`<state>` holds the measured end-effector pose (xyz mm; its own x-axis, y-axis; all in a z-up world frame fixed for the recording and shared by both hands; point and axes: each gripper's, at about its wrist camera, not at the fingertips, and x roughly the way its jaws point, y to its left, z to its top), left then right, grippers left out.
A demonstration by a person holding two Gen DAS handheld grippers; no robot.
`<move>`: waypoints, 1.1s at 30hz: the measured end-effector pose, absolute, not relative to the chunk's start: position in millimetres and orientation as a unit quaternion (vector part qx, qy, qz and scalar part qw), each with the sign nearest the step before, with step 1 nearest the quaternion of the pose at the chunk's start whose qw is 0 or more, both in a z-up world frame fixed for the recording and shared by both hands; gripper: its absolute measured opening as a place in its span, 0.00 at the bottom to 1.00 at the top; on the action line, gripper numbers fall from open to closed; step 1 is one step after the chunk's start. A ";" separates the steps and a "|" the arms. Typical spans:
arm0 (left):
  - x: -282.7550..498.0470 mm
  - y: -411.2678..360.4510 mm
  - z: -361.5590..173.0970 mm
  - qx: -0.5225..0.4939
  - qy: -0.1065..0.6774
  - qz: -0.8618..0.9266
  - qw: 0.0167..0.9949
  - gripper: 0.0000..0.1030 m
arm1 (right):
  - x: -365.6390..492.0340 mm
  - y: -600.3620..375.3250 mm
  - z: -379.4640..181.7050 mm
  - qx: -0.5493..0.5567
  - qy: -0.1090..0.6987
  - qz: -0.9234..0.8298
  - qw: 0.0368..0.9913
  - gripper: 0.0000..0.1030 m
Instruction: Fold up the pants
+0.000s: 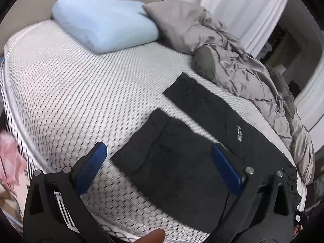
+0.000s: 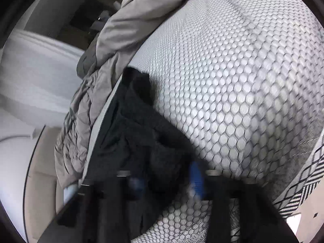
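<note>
A bare mattress [image 1: 81,77] with a honeycomb-quilted cover fills both views; a pale blue pillow [image 1: 105,26] sits at the upper left of the left-wrist frame and a crumpled grey duvet [image 1: 232,60] runs down the right side. The black pants [image 1: 182,162] are laid in the lower centre and right of that frame, legs spread apart towards the top.

The left gripper [image 1: 160,162] is held wide open above the near leg — nothing is clamped. In the right-wrist view the right gripper [image 2: 166,182] is blurred at the bottom of the frame; its jaws seem nearly closed where dark cloth is bunched, though a firm hold cannot be confirmed.

If only a thin ridge of fabric has been pinched, it could slip out once lifted. The far edge could also be snagged by the duvet lying just beside it — a crooked fold would result.
</note>
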<state>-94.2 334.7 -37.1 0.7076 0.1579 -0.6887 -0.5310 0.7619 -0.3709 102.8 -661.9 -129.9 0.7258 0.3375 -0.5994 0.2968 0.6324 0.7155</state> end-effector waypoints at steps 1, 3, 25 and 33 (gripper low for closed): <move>-99.9 336.0 -40.7 -0.286 0.329 0.201 0.877 0.99 | 93.4 -662.6 -117.6 0.412 0.351 0.007 0.841 0.16; -109.1 337.7 -46.8 -0.284 0.330 0.226 0.871 0.99 | 66.8 -665.5 -99.1 0.391 0.311 -0.016 0.866 0.16; -88.3 322.9 -88.1 -0.339 0.358 0.179 0.851 0.27 | 50.8 -635.8 -126.4 0.400 0.346 0.023 0.848 0.55; -101.0 321.0 -75.8 -0.318 0.314 0.224 0.866 0.11 | 74.7 -617.1 -108.9 0.347 0.353 -0.027 0.868 0.15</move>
